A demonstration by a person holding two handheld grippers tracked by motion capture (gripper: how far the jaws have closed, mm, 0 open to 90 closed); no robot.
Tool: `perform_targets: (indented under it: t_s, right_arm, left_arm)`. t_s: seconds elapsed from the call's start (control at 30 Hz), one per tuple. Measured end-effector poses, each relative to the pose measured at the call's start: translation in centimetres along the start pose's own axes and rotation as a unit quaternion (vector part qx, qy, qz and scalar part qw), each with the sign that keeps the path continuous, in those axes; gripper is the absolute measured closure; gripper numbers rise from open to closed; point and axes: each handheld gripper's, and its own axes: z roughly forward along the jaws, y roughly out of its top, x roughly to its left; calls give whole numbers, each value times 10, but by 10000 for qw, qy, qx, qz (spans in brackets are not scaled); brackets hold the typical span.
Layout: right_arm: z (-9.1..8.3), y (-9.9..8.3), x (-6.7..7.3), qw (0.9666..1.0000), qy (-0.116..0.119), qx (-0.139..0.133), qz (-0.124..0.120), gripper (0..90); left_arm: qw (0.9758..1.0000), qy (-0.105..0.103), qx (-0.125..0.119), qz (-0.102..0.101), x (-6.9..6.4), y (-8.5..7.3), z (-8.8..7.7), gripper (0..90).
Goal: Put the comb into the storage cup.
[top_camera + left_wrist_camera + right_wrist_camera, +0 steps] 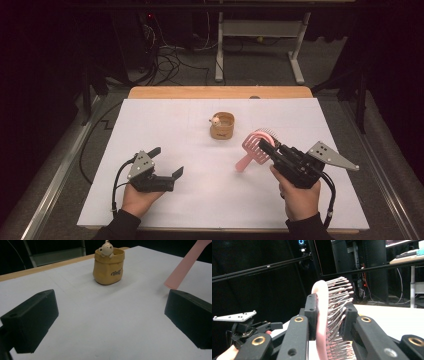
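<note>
Right claw (264,145) pinching head of pink hairbrush (254,150), jaws pressing bristle side and back; handle slopes down-left toward white surface (200,200). Brush just right of small tan pot (222,126) with bear figure on rim. Left claw (167,162) spread wide, nothing between jaws, low over surface, well left of brush, facing pot. Brush handle tip near its right jaw in left gripper view.

Right tool (329,320) clamps pink hairbrush (322,315) head.
</note>
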Motion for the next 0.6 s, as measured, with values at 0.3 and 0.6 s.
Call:
perform_targets:
  t_s: [0.3,0.6]
  right_arm:
    - [-1,-2,-8,9999,-152,18,-12,740]
    - [-3,-1,-13,9997,-252,-36,-52,736]
  left_arm:
    - [9999,-22,-144,22,3,-5,-4,0]
    - [9997,-141,-178,-20,3,-7,-6,0]
